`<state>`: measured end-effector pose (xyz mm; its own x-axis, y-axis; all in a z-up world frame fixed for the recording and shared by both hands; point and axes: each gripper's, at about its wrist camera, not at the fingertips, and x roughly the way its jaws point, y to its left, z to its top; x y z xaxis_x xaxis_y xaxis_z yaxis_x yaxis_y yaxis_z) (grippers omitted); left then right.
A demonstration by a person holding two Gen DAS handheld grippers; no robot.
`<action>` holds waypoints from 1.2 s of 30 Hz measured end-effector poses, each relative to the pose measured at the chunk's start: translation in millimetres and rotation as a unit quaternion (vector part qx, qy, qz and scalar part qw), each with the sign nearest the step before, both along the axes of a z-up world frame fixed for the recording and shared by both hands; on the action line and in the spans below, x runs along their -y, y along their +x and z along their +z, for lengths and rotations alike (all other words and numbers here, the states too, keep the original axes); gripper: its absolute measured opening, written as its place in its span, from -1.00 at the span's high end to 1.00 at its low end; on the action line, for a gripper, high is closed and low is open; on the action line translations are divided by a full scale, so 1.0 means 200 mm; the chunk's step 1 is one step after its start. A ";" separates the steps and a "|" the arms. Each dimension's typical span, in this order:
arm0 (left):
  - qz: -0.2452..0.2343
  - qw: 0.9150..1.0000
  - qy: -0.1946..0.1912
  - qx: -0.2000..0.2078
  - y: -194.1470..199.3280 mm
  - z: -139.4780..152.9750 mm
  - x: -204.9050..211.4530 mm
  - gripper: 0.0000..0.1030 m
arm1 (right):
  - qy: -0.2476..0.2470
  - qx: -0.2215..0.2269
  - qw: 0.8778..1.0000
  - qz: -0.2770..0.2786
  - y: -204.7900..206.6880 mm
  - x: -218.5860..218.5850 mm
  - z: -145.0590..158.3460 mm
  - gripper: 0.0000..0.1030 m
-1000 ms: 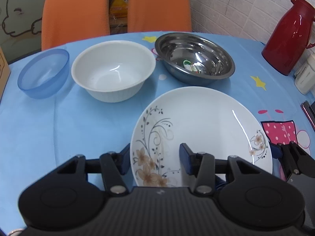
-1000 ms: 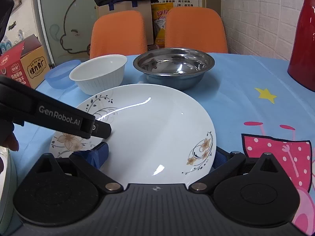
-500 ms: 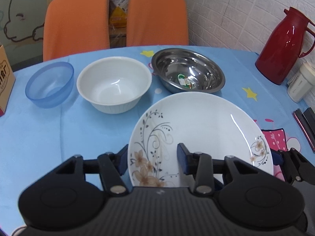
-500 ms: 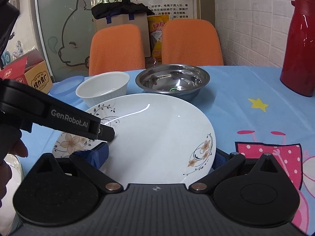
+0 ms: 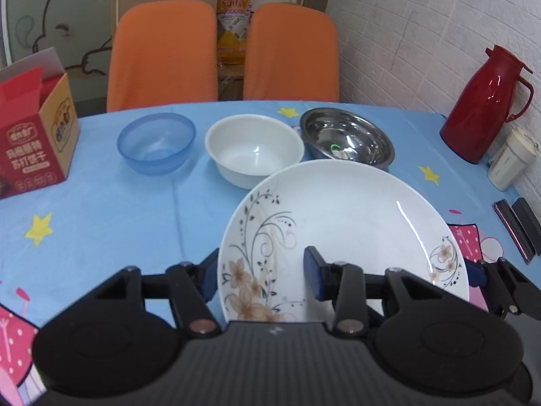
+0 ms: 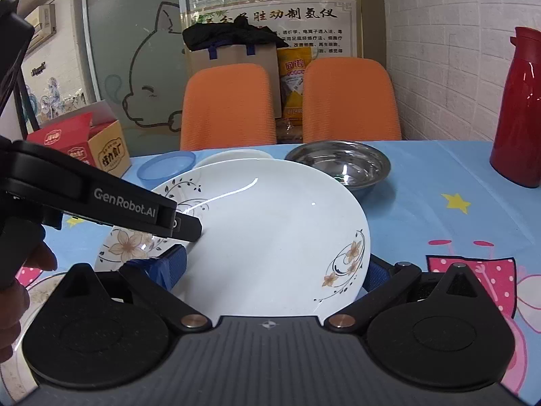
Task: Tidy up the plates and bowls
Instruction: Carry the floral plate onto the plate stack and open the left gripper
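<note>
A white plate with a floral pattern (image 5: 355, 216) hangs above the blue tablecloth, held from two sides. My left gripper (image 5: 260, 270) is shut on its near left rim, one pad under the edge and one on top. In the right wrist view the plate (image 6: 277, 237) fills the centre, and my right gripper (image 6: 270, 270) is shut on its near edge. The left gripper's black arm (image 6: 135, 203) reaches in from the left. Behind the plate stand a blue bowl (image 5: 155, 142), a white bowl (image 5: 253, 149) and a steel bowl (image 5: 348, 138).
A red thermos (image 5: 487, 101) and a white jar (image 5: 510, 159) stand at the right by the brick wall. A red carton (image 5: 33, 135) sits at the far left. Two orange chairs (image 5: 162, 54) are behind the table. A person's hand (image 6: 20, 270) shows at the left edge.
Both grippers have risen with the plate between them, lifting it off the tablecloth. The bowls now look lower and farther away, and more of the chairs and wall shows.
</note>
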<state>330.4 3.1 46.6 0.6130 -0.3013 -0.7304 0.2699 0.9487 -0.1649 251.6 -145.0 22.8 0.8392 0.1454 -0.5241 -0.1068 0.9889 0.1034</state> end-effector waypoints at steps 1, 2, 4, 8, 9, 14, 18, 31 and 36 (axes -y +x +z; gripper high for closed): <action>0.005 1.000 0.001 0.000 -0.03 0.00 -0.05 0.23 | 0.002 0.000 1.000 0.004 -0.02 -0.04 0.01 -0.77; 0.010 1.000 0.001 0.001 -0.06 0.01 -0.09 0.23 | 0.002 0.000 1.000 0.008 -0.03 -0.08 0.01 -0.77; 0.020 1.000 0.000 0.001 -0.12 0.01 -0.19 0.23 | 0.003 0.000 1.000 0.018 -0.07 -0.16 0.01 -0.77; 0.047 0.999 0.003 0.002 -0.24 -0.01 -0.37 0.22 | 0.007 -0.006 0.999 0.039 -0.15 -0.31 0.01 -0.77; 0.053 0.999 0.003 0.002 -0.27 -0.02 -0.41 0.22 | 0.007 -0.008 0.999 0.044 -0.16 -0.35 0.00 -0.77; 0.078 0.997 -0.010 -0.007 -0.41 -0.07 -0.57 0.22 | 0.002 -0.016 0.998 0.068 -0.26 -0.50 -0.02 -0.77; 0.091 0.996 -0.011 -0.008 -0.50 -0.12 -0.65 0.23 | -0.007 -0.026 0.996 0.084 -0.33 -0.58 -0.05 -0.77; 0.086 0.995 -0.039 -0.010 -0.54 -0.21 -0.76 0.15 | -0.008 -0.033 0.995 0.094 -0.40 -0.64 -0.10 -0.74; 0.090 0.995 -0.013 0.049 -0.58 -0.09 -0.73 -0.02 | -0.043 -0.034 0.994 0.099 -0.40 -0.66 -0.12 -0.76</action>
